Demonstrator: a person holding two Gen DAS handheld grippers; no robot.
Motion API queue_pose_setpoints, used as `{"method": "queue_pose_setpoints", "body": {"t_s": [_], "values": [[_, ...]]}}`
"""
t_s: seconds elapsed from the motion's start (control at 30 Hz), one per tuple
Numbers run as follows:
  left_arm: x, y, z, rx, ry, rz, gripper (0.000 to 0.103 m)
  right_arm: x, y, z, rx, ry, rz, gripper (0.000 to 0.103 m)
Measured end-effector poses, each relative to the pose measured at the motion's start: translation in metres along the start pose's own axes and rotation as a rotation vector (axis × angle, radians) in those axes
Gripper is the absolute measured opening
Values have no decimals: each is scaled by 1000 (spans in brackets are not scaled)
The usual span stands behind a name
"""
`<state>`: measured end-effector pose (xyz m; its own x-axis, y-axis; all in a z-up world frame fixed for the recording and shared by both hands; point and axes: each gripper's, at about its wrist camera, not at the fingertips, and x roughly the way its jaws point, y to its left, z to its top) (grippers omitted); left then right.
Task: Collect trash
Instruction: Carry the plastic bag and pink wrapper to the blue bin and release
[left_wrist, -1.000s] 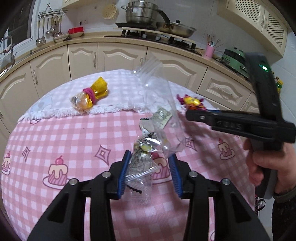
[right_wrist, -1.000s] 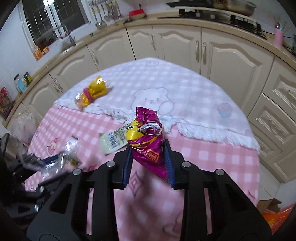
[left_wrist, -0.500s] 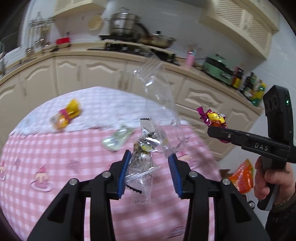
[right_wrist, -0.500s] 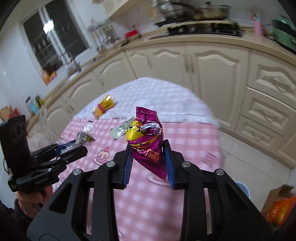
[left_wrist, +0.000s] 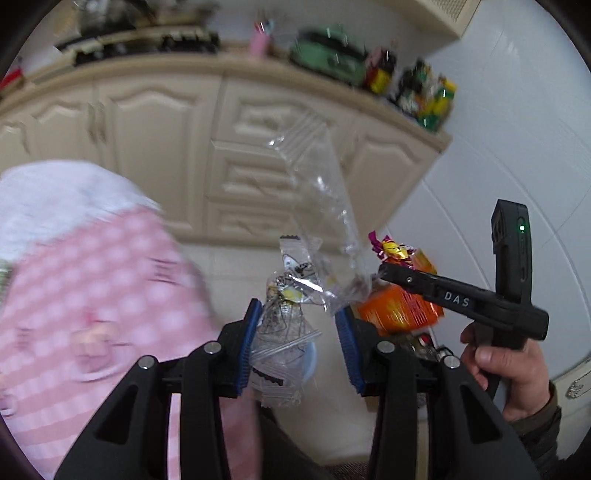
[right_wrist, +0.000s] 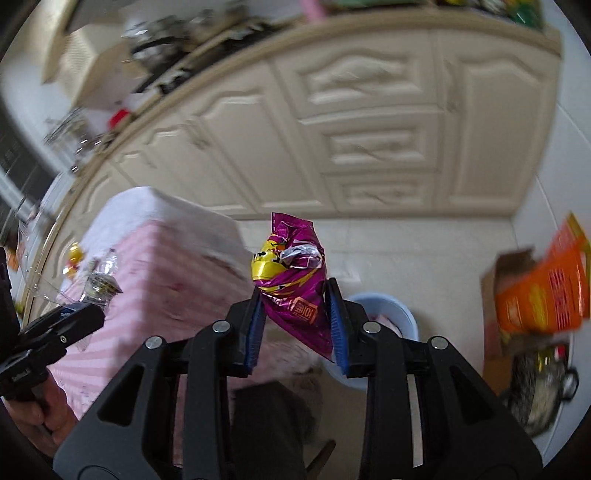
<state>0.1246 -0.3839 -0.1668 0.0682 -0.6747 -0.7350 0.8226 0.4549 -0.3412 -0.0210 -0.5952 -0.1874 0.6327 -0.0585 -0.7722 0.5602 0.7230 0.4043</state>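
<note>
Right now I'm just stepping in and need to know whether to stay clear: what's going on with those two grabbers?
A person is clearing trash, a handheld gripper in each hand. The left gripper holds a bundle of clear plastic wrappers; they sit between jaws that look fairly wide. The right gripper is shut on a crumpled purple snack bag. Both are off the pink checked table, over the floor, with a light blue bin just beyond the right gripper.

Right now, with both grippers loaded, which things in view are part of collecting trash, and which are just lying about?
Job:
crumpled clear plastic wrappers in left gripper
purple foil snack bag in right gripper
pale blue round bin on the floor

Lying about:
orange printed carton
cream kitchen cabinets
</note>
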Motion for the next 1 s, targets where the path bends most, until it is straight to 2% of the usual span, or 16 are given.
{"method": "queue_pose_setpoints", "body": {"t_s": [0.13,0.23,0.37,0.43,0.47,0.5,0.53,0.57,0.6,0.63,0.7,1.0], "values": [[59,-8,0,-33,119,-42,40,24,-28,-7,64,51,-17,31],[98,-12,-2,-33,192,-13,40,38,-44,-11,104,80,-10,31],[129,-14,0,-26,256,10,41,55,-56,-13,139,111,6,31],[143,-17,5,-13,288,20,46,61,-60,-14,151,130,4,32],[150,-17,8,-5,306,32,50,62,-64,-15,164,132,6,44],[153,-17,10,0,311,42,62,62,-67,-14,180,126,2,70],[156,-17,12,6,308,56,75,61,-69,-14,187,115,-4,76],[154,-17,12,14,296,77,82,60,-71,-13,193,108,-11,80],[151,-17,12,23,289,100,83,60,-74,-13,203,109,-23,89],[150,-17,13,31,293,117,83,59,-76,-13,212,108,-37,93],[148,-17,15,33,295,125,83,58,-80,-12,217,99,-59,97],[114,-25,26,66,205,144,84,50,-73,-12,200,93,-90,97]]}}
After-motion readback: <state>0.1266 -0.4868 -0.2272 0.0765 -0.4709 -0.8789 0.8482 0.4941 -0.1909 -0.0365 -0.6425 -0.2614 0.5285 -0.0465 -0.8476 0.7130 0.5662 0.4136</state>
